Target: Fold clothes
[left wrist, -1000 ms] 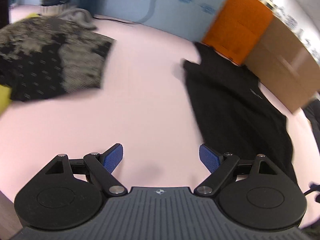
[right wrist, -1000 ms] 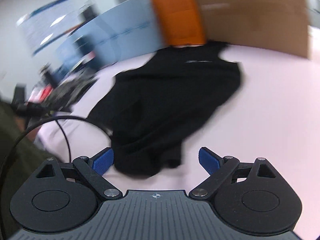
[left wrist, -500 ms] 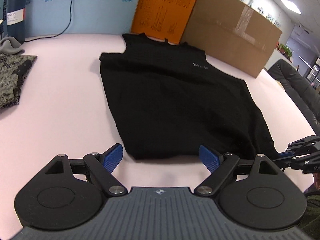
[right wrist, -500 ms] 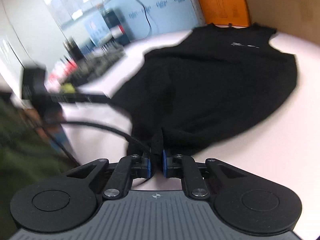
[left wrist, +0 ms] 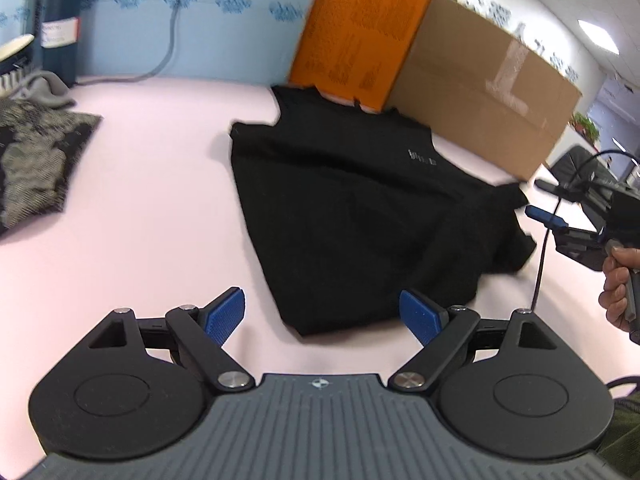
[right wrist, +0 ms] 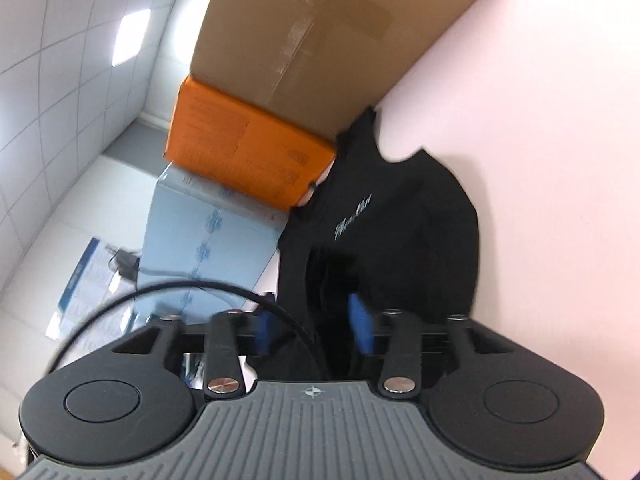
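A black sleeveless shirt (left wrist: 352, 208) with a small chest logo lies on the pink table (left wrist: 152, 208), its right side bunched and folded over. My left gripper (left wrist: 322, 314) is open and empty, just short of the shirt's near hem. My right gripper (right wrist: 314, 322) is rolled sideways with its jaws partly open, and black cloth of the shirt (right wrist: 400, 216) lies between them. In the left wrist view the right gripper (left wrist: 552, 220) sits at the shirt's right edge, held by a hand (left wrist: 618, 280).
An orange box (left wrist: 360, 36) and a large cardboard box (left wrist: 480, 88) stand behind the shirt. A blue panel (left wrist: 160, 20) runs along the back. A folded patterned garment (left wrist: 32, 164) lies at the left. A black cable (right wrist: 200, 292) crosses the right wrist view.
My right gripper, shut on the shirt's corner half a second ago, has opened partly and rolled sideways. The shirt's right side is now bunched. My left gripper stays open near the hem.
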`<action>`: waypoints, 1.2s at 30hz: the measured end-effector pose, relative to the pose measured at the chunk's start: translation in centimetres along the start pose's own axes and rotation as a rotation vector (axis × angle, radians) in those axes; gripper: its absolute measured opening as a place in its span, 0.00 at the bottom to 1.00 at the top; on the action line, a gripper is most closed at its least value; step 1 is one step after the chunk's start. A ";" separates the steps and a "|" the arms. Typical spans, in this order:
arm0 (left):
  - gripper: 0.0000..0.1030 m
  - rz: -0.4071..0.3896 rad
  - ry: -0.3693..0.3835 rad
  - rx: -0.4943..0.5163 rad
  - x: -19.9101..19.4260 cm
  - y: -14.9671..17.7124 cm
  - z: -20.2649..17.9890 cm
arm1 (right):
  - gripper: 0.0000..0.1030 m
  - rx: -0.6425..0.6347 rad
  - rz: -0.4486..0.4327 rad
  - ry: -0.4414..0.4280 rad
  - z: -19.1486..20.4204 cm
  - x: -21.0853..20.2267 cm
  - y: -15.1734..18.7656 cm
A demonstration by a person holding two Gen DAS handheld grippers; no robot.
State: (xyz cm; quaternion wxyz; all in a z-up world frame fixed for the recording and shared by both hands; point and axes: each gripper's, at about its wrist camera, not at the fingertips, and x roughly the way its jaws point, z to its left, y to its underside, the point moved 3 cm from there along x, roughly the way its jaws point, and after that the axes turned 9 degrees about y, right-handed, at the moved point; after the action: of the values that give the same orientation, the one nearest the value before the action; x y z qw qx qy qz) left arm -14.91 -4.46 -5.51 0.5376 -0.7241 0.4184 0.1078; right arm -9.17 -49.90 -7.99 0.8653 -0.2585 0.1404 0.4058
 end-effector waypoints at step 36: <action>0.82 0.065 -0.043 0.320 5.1 0.9 -5.1 | 0.88 -0.794 0.061 0.492 1.8 -7.9 7.1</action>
State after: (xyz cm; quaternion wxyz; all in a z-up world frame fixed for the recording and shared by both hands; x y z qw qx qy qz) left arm -13.89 -11.46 -7.20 0.6511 -0.6129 0.4418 0.0724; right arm -19.62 -50.01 -5.30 0.6282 -0.6539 0.1830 0.3798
